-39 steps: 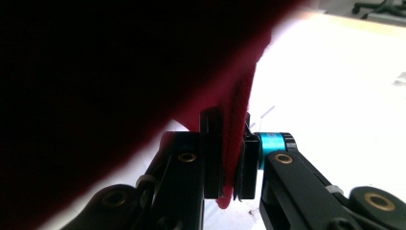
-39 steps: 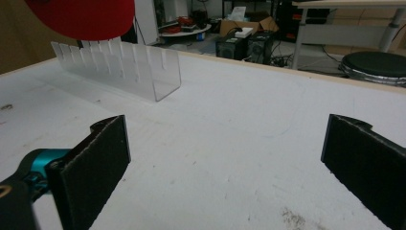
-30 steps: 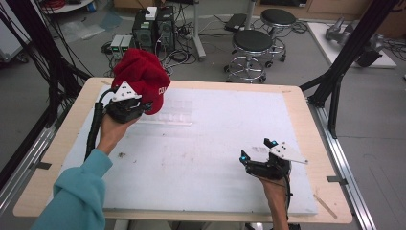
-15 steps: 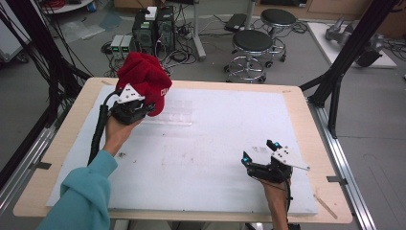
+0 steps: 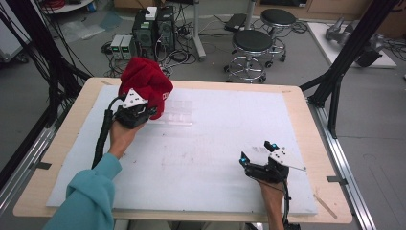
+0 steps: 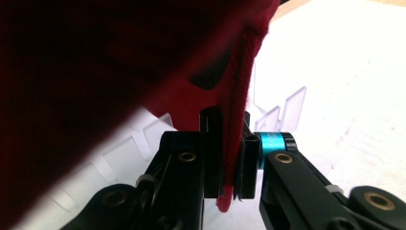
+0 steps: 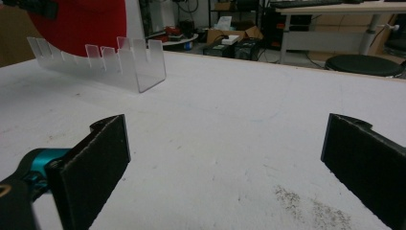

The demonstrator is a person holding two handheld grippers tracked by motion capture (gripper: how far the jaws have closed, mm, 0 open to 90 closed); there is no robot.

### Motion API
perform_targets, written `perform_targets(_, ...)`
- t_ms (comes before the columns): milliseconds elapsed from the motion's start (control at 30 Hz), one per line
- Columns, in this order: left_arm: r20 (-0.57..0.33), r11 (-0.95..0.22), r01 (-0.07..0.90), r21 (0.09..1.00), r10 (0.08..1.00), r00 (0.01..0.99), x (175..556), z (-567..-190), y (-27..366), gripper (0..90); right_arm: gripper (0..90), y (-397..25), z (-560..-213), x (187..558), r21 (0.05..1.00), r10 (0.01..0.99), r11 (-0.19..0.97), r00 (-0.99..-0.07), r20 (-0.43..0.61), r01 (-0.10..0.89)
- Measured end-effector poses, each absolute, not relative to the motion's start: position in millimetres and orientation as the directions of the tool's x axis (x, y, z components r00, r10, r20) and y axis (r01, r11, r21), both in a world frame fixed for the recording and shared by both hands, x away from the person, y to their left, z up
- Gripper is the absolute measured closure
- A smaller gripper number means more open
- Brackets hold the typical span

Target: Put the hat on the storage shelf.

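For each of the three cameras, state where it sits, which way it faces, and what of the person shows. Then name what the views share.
High view: above the person's side, looking forward and down on the white table; both forearms, left tool and right tool show.
Left gripper view: on the left tool, its jaws shut on the red knitted hat.
Right gripper view: on the right tool, jaws open, facing across the table.
Shared: all show the hat and the clear slotted plastic rack.

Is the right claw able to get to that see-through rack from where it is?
Probably yes. The right claw is open, and only bare white table lies between it and the clear rack. The red hat in the left claw hangs over the rack's far end.
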State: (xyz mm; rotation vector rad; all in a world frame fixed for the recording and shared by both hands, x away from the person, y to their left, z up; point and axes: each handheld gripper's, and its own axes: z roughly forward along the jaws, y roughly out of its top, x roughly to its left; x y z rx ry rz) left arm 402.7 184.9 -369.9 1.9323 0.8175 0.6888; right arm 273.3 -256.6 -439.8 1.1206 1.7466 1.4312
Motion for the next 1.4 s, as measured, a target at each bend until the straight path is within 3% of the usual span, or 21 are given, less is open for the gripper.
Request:
perform_targets(467,0.136,-0.34,0.229,0.912,0.778,0.614,396.2,-387.6,187.9,84.8,1.7,-250.5,-444.8,275.1,0.958,0.887,0.088,-0.459,0.05,0.274)
perform_targets(733,0.14,-0.354,0.235,0.905,0.771,0.621,394.8,-388.8,185.6,84.4,4.1,-258.2,-449.0,262.6,0.985,0.902,0.046,-0.43,0.03,0.167)
perform_targets(933,0.102,-0.336,0.27,0.902,0.776,0.622,395.8,-389.0,187.8,82.1,3.9,-257.2,-450.3,260.3,0.986,0.908,0.059,-0.418,0.012,0.157)
perform_targets(1233,0.053,-0.291,0.3,0.908,0.793,0.607,394.1,-385.7,189.4,46.5,3.9,-256.9,-450.8,258.7,0.988,0.906,0.069,-0.423,-0.003,0.139)
perform_targets(1333,0.054,-0.299,0.312,0.902,0.794,0.605,391.7,-384.9,186.7,27.6,3.9,-257.0,-450.9,258.3,0.989,0.905,0.069,-0.425,-0.006,0.133)
perform_targets(1400,0.046,-0.302,0.315,0.9,0.784,0.619,389.1,-383.3,187.0,23.6,3.9,-256.9,-450.9,258.3,0.989,0.905,0.069,-0.426,-0.006,0.132)
